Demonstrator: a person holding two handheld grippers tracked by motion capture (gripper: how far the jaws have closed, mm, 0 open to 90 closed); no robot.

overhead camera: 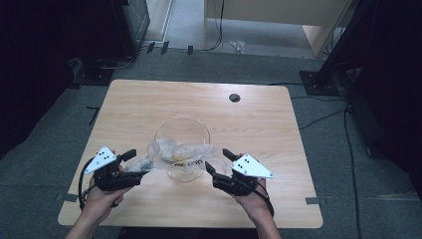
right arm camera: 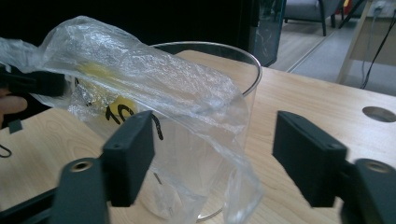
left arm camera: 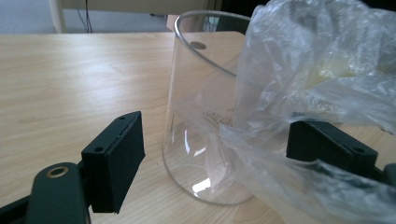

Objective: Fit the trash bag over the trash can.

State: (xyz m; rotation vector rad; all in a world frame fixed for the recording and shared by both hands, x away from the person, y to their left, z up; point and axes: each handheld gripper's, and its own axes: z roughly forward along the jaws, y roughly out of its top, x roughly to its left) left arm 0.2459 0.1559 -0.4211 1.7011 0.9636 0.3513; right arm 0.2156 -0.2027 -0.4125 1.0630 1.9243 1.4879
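A clear glass jar (overhead camera: pixel 182 125) stands upright at the middle of the wooden table (overhead camera: pixel 259 129). A crumpled clear plastic bag (overhead camera: pixel 180 152) lies across its rim, with something yellow inside and a yellow label (right arm camera: pixel 119 109) with black marks. My left gripper (overhead camera: pixel 135 164) is at the bag's left end, open; in the left gripper view (left arm camera: pixel 212 140) the bag (left arm camera: pixel 317 70) drapes over its right jaw beside the jar (left arm camera: pixel 196 93). My right gripper (overhead camera: pixel 219 160) sits just right of the jar, open, with the bag (right arm camera: pixel 140 70) and the jar (right arm camera: pixel 243 74) ahead of its jaws (right arm camera: pixel 212 140).
A round cable hole (overhead camera: pixel 234 97) is in the table's far side. Dark stands and cables (overhead camera: pixel 318 117) lie on the grey floor around the table. A light wooden piece of furniture (overhead camera: pixel 278 15) stands at the back.
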